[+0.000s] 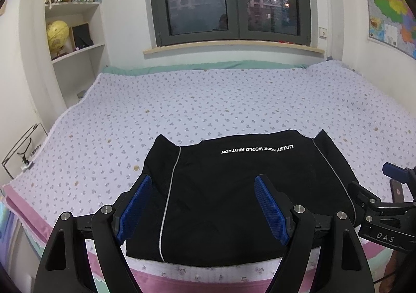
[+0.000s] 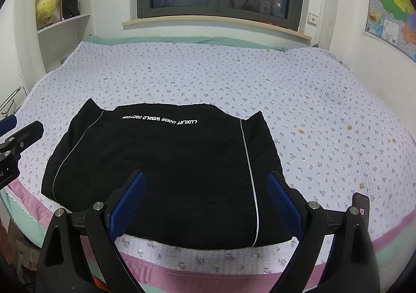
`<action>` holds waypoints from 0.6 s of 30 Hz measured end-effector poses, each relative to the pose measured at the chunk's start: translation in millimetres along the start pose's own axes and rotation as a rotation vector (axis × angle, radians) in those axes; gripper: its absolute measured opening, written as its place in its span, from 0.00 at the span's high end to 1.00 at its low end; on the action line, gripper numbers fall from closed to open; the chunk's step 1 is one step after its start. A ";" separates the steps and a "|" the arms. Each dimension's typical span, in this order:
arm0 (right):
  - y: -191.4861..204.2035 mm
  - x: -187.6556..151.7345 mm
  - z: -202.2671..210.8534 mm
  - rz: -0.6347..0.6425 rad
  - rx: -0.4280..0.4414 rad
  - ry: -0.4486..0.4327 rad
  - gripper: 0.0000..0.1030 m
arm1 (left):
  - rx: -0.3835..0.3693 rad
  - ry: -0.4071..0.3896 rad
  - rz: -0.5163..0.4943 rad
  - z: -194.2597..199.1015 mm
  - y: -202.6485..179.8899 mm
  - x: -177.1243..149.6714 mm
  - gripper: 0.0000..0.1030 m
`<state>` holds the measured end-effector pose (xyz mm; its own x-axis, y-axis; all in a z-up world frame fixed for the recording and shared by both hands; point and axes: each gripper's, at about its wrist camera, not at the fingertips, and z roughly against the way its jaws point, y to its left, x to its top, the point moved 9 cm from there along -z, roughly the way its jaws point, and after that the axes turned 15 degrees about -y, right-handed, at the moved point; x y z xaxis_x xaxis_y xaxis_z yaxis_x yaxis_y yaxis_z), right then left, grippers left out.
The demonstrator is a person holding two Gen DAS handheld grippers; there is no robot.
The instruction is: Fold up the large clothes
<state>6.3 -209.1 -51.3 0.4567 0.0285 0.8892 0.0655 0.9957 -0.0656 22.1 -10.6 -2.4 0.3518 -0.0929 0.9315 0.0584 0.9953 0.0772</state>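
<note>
The black jacket (image 1: 241, 189) lies folded flat on the bed (image 1: 182, 105), just ahead of and below both claws. The left claw (image 1: 202, 207) and right claw (image 2: 205, 204) are spread wide, gripping nothing. The cloth is smooth and roughly rectangular, with thin pale piping and white lettering; the pads (image 1: 135, 209) are ribbed blue.

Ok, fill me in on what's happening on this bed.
A person holds a two-finger gripper in each hand over a black garment lying folded into a compact block near the bed's front edge. The left gripper and the right gripper are both open and hold nothing. A phone lies on the bedspread to the right.
</note>
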 end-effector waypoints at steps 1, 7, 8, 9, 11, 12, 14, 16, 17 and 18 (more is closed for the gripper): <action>-0.9 -0.2 -0.6 0.000 0.000 0.000 0.08 | 0.002 0.003 0.001 -0.7 0.4 -0.7 0.20; -4.8 -1.3 -4.0 -0.012 -0.002 0.006 0.08 | 0.013 0.011 -0.002 -4.6 1.8 -2.2 0.20; -4.9 -1.9 -4.7 -0.014 -0.002 0.008 0.08 | 0.014 0.011 -0.002 -5.0 1.1 -2.5 0.20; -4.9 -2.5 -4.9 -0.014 -0.001 0.009 0.08 | 0.013 0.012 -0.002 -5.2 0.8 -2.7 0.20; -4.7 -3.3 -5.7 -0.013 0.000 0.011 0.08 | 0.015 0.013 -0.005 -5.6 -0.5 -3.5 0.20; -4.6 -3.6 -6.5 -0.014 0.000 0.013 0.08 | 0.016 0.014 -0.008 -5.8 -1.1 -3.8 0.20; -4.9 -4.4 -7.9 -0.016 0.002 0.016 0.08 | 0.018 0.016 -0.010 -6.7 -1.6 -4.5 0.20; -4.5 -5.4 -9.6 -0.017 0.002 0.019 0.08 | 0.022 0.019 -0.013 -8.3 -1.2 -5.2 0.20; -4.6 -6.2 -10.7 -0.019 0.002 0.022 0.08 | 0.030 0.022 -0.018 -9.4 0.0 -5.5 0.20; -4.7 -7.0 -11.5 -0.019 0.003 0.026 0.08 | 0.040 0.022 -0.023 -10.2 0.9 -5.8 0.20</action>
<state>13.1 -215.0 -62.4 0.4780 0.0072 0.8783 0.0717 0.9963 -0.0472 29.7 -9.4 -11.4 0.3712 -0.1156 0.9213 0.0298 0.9932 0.1127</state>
